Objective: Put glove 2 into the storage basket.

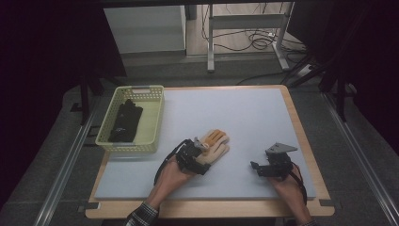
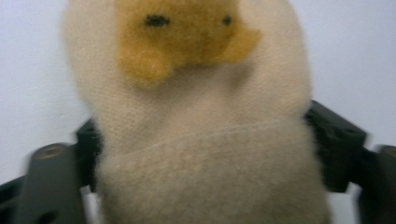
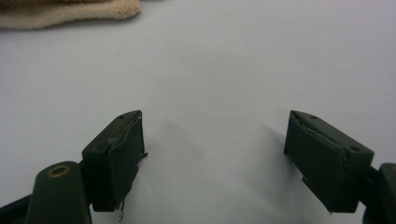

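Jaws of left gripper [image 1: 201, 149] against cream glove [image 1: 215, 145]

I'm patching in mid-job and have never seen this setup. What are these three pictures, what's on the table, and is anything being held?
No robot arm here: a person holds a hand-held gripper in each hand. The high view looks down from above the person's side of the table. The other two pictures come from cameras riding on each gripper, looking along its fingers.

On the grey table mat lie a cream and yellow glove and, at the left, a yellow basket with a black glove inside.

The left gripper is at the cuff end of the cream glove. In its own view the glove sits between the fingers, which press its sides, so it looks gripped. The right gripper rests open above bare mat, fingers wide apart, holding nothing.
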A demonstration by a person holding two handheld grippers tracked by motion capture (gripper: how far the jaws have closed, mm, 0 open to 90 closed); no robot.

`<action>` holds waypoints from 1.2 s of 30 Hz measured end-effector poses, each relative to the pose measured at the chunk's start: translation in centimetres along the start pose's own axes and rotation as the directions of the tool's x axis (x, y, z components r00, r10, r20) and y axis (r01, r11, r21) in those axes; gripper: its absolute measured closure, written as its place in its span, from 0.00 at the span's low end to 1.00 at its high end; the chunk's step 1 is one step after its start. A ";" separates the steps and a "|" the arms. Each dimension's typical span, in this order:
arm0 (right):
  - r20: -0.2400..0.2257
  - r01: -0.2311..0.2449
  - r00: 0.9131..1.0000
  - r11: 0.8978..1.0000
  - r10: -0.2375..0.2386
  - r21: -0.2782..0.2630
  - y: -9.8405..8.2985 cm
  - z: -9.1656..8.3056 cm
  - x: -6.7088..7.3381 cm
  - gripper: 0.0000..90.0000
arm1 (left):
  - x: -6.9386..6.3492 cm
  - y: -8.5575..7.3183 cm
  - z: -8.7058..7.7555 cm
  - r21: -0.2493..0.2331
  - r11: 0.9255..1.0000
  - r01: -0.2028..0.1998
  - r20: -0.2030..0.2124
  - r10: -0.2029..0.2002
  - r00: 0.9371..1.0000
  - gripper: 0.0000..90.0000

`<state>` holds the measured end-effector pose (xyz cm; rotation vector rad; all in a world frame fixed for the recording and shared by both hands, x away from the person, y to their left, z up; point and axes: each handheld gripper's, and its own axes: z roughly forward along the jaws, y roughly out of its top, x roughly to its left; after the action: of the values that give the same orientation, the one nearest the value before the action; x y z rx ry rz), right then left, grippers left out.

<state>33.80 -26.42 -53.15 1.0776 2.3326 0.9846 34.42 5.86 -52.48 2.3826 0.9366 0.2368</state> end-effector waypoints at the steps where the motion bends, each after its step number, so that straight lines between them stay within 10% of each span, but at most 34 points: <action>1: 0.000 0.000 1.000 1.000 0.000 0.000 0.0 0.0 0.0 0.22 | 0.0 0.1 -0.1 0.003 1.000 0.005 -0.001 -0.005 1.000 0.30; 4: 0.000 0.000 1.000 1.000 0.000 0.000 0.0 0.0 0.0 0.22 | 0.0 0.1 -0.5 -0.004 1.000 0.006 0.009 -0.006 1.000 0.56; 8: -0.001 0.000 1.000 1.000 0.000 0.000 0.0 0.0 0.0 0.22 | 0.2 0.2 -0.7 -0.004 1.000 0.027 0.036 -0.026 0.999 0.67; 26: -0.001 0.000 1.000 1.000 0.000 0.001 0.0 0.0 0.0 0.22 | 4.1 2.3 -7.4 -0.080 0.992 0.102 -0.060 -0.107 0.992 0.68; 36: -0.001 0.001 1.000 1.000 -0.001 0.000 0.0 0.0 0.0 0.22 | 8.3 2.7 -13.0 -0.126 0.978 0.165 -0.182 -0.186 0.966 0.67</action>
<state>33.80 -26.45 -53.15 1.0755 2.3338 0.9850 37.46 15.55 -40.55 2.1890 1.1861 0.4452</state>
